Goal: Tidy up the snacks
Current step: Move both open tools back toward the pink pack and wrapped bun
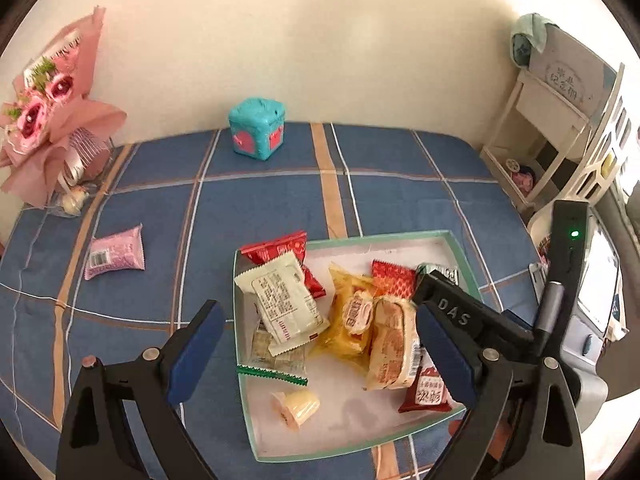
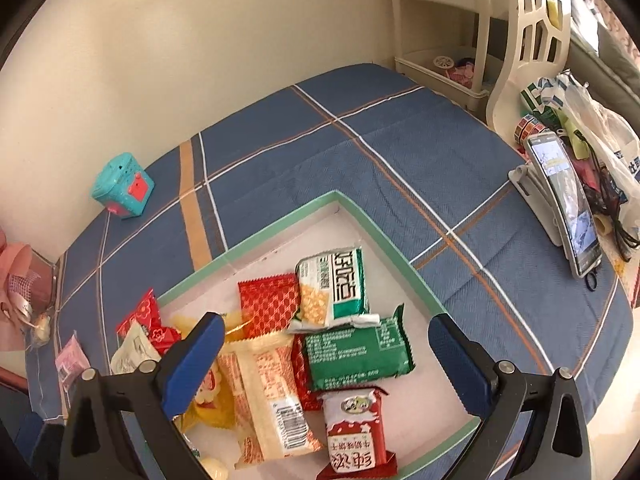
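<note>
Left wrist view shows us a white tray [image 1: 460, 248] with a green rim, sitting on a bed with a blue checked cover [image 1: 260, 208]. Most snacks are already piled in the tray. One pink snack pack [image 1: 115, 254] lies alone on the cover, well away from the tray's left edge and near the bed's left side. We think it is the one left to bring in.

Our left gripper [image 1: 316, 348] hangs over the tray with its jaws wide apart and nothing between them. Our right gripper [image 2: 326, 360] also hangs over the tray, jaws wide apart, holding nothing.

We think the pink pack is light and soft, like a small pillow of foil. It may crinkle and slide on the cloth. We would pinch it across the middle, or by a flat sealed end, and not squeeze hard, because the food inside may break.

A little jelly cup [image 1: 296, 406] lies in the tray near its front edge. It looks smooth and round, so it could slip. The yellow cake pack [image 1: 394, 346] looks squashy.
</note>
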A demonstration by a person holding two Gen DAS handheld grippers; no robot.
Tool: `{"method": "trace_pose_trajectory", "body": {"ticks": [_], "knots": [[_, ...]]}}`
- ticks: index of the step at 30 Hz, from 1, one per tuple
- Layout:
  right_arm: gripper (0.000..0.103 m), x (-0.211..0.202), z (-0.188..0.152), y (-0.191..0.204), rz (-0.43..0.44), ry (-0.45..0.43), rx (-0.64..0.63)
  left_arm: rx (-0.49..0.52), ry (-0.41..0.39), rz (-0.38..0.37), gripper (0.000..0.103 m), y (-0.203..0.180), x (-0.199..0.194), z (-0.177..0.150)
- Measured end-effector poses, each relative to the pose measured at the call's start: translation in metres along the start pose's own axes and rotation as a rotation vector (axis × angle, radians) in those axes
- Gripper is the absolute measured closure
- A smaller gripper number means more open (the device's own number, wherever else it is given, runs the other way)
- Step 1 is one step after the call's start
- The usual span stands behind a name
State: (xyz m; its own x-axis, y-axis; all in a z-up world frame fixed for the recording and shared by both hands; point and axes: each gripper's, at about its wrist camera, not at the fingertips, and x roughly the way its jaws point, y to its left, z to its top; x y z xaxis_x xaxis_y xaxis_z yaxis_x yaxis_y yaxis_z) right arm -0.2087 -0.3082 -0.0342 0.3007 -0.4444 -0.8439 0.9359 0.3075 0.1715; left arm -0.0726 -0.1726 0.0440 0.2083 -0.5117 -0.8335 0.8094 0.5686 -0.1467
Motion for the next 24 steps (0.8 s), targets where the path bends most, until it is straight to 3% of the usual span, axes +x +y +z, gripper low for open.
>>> {"method": "trace_pose_trajectory", "body": {"ticks": [5, 13, 24], "knots": [[0.000, 0.006, -0.007, 0.019, 0.023, 0.029, -0.011, -0.046, 0.083, -0.008, 0.007, 0.036, 0.023, -0.001], [0.000, 0.009, -0.032, 0.087, 0.110, 0.059, -0.148, -0.223, 0.139, 0.048, 0.007, 0.139, 0.041, -0.004], [0.000, -0.005, -0.079, 0.197, 0.252, 0.032, -0.379, -0.553, 0.111, 0.060, 0.007, 0.285, 0.041, -0.033]]}}
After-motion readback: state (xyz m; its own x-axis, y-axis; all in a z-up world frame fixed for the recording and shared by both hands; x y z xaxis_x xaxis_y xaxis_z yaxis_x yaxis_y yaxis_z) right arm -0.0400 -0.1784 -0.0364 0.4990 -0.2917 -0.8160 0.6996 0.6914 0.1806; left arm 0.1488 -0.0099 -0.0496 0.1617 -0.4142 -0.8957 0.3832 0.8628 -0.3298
